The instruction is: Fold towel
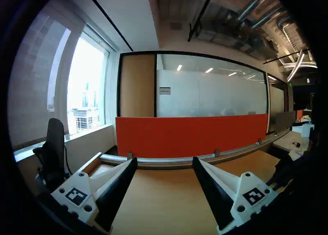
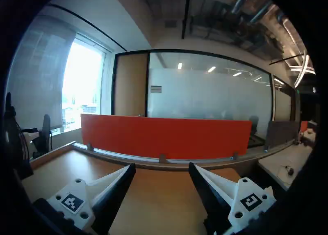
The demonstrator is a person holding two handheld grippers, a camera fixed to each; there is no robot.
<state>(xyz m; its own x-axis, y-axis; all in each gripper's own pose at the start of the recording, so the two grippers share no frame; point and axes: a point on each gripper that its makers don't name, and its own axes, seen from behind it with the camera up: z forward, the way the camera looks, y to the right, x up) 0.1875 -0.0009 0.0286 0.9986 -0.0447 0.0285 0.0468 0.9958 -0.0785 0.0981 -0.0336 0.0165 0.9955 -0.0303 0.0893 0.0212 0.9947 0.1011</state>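
Right gripper (image 2: pixel 162 166) held agape over wooden desk (image 2: pixel 160 202); orange partition (image 2: pixel 164 136) beyond.

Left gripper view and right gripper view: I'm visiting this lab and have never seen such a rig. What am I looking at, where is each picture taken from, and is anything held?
There is no robot here. A person carries a two-finger tool in each hand, and a fisheye camera rides on each one, looking forward along its fingers. In the left gripper view, the white-and-black wedges at the bottom belong to the left tool. In the right gripper view, they belong to the right tool. Both stand open and hold nothing. Below them lies a light brown wooden desk, and the stretch in front of the fingers is bare wood. Behind it stand an orange divider panel and a frosted glass wall. A black office chair sits by the bright window.
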